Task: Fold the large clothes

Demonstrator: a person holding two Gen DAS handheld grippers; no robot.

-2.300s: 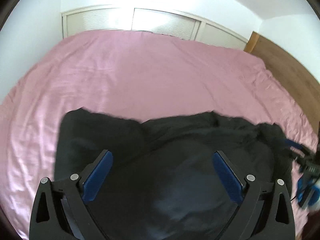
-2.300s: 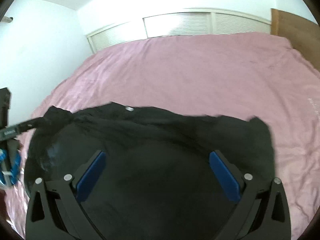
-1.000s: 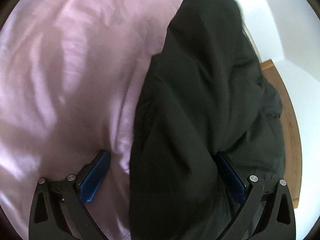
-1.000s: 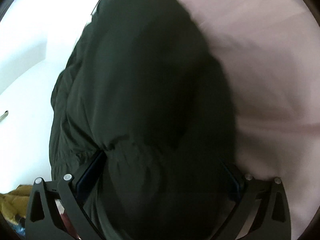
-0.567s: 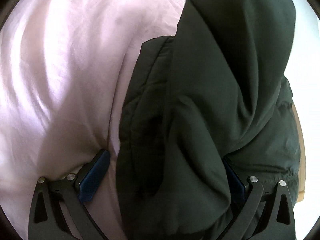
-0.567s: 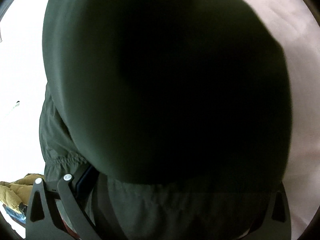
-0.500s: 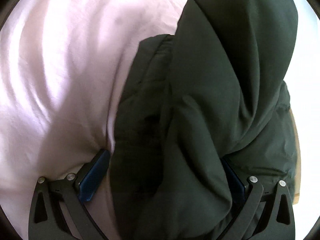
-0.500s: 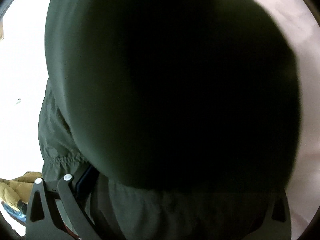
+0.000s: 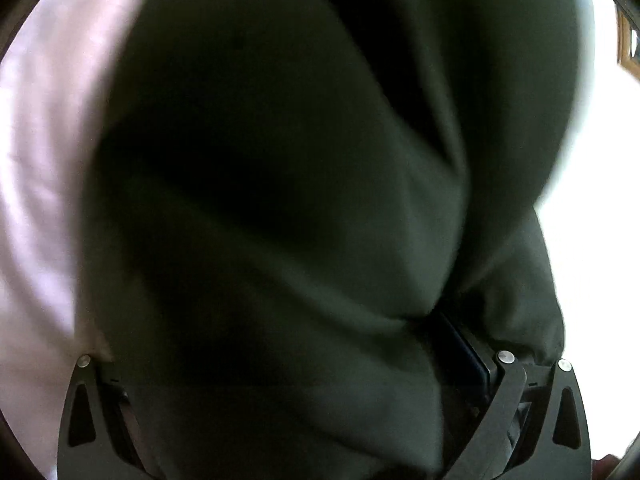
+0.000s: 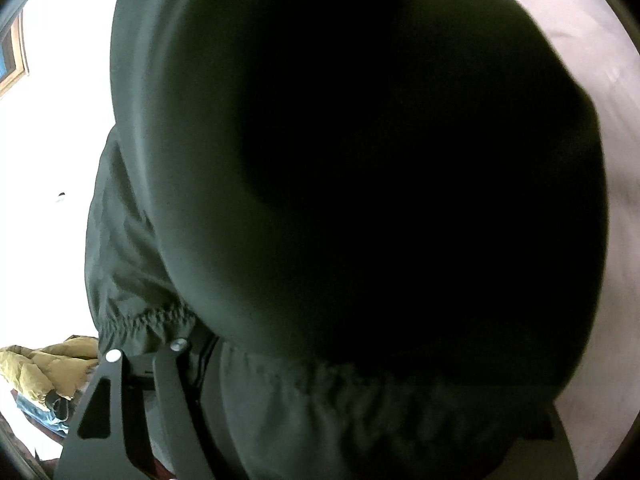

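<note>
A dark green padded jacket (image 9: 280,200) fills almost the whole left wrist view, bunched up close to the lens. My left gripper (image 9: 320,320) has its jaws standing wide with the jacket heaped between them. Its right blue pad (image 9: 468,356) touches the cloth, and the left finger is buried. In the right wrist view the jacket (image 10: 360,180) bulges over my right gripper (image 10: 352,360). Those jaws are closing on the gathered elastic hem (image 10: 152,320). The left finger (image 10: 176,380) has swung inward against the cloth. The right finger is hidden under the jacket.
The pink bedsheet (image 9: 36,200) shows along the left edge of the left wrist view and at the right of the right wrist view (image 10: 600,80). A yellow puffy garment (image 10: 48,364) lies low at the left. Bright white wall and a wooden frame (image 10: 12,60) stand behind.
The jacket, earlier flat on the bed, now bulges closer and covers both views. The right gripper's left finger has swung inward into the cloth. The left jaws stay wide.
</note>
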